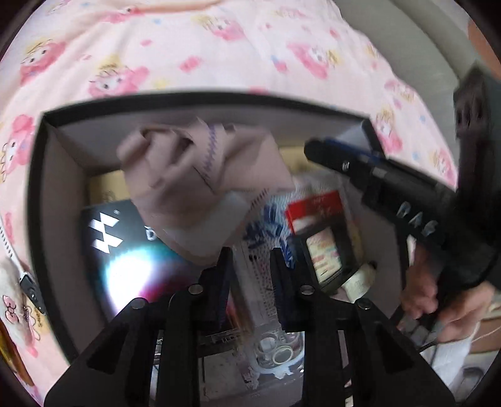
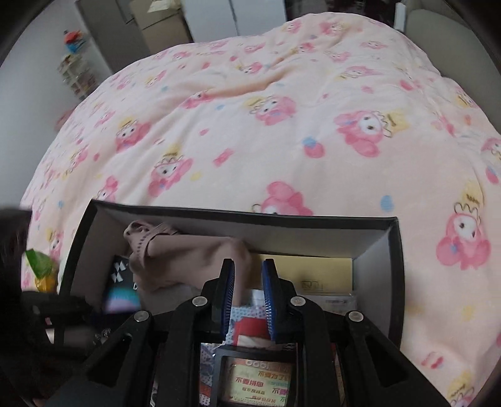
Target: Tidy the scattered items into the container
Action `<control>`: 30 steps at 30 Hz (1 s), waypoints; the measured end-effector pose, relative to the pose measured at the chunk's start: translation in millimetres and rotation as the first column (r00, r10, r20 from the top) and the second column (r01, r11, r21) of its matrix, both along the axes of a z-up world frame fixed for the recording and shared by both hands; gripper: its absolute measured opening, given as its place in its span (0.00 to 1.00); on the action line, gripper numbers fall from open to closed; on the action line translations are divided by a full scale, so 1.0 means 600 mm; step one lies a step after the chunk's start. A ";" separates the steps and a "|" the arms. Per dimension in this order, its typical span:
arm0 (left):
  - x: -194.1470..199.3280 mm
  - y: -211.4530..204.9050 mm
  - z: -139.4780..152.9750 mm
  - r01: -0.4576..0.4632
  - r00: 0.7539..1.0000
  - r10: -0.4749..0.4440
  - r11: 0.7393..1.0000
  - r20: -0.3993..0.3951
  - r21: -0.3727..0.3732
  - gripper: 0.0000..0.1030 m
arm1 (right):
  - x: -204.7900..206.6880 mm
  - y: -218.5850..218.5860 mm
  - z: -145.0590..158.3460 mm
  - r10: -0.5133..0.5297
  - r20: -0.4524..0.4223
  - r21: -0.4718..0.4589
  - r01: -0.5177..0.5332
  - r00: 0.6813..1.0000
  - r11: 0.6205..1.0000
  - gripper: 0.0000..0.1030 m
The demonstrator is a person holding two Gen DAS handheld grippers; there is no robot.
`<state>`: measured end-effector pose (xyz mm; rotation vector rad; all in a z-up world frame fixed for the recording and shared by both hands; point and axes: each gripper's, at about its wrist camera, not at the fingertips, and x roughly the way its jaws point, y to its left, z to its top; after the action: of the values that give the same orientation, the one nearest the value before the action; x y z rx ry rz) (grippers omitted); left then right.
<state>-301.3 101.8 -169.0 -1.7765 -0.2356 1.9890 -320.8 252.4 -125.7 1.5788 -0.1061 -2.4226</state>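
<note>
A crumpled beige cloth (image 2: 188, 260) is blocking the far-left part of the open box (image 2: 313, 224), and packets (image 2: 260, 375) are crowding its floor. The left claw (image 1: 250, 269) and right claw (image 2: 249, 291) are hanging over it, jaws parted. The bed (image 2: 281, 141) beyond is offering free room.

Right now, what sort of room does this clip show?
Most likely a bedroom. A black storage box sits on a bed covered by a pink cartoon-print blanket, and tall cabinets stand against the far wall beyond it.
</note>
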 end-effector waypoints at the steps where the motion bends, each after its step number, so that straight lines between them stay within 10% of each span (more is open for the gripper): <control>1: -0.001 0.005 -0.009 0.001 1.000 -0.001 1.000 0.006 -0.024 0.23 | -0.001 0.000 -0.002 0.009 0.010 -0.015 -0.008 1.000 1.000 0.15; 16: -0.064 -0.025 -0.013 -0.112 0.993 0.111 0.994 -0.050 -0.013 0.11 | -0.006 -0.020 -0.022 0.036 0.022 -0.042 -0.035 0.999 0.998 0.15; 21: -0.053 -0.054 0.011 -0.112 0.993 0.116 0.989 -0.033 0.097 0.30 | -0.007 -0.007 -0.004 -0.003 -0.037 -0.054 0.001 0.999 0.999 0.15; 30: -0.058 -0.054 0.057 -0.140 0.975 0.157 0.984 -0.156 0.114 0.30 | -0.008 -0.010 0.025 -0.012 -0.088 -0.148 -0.001 0.996 0.989 0.15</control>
<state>-336.4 69.6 -134.6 -1.5618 -0.4196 2.1745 -325.6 246.3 -110.9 1.4074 -0.2676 -2.4232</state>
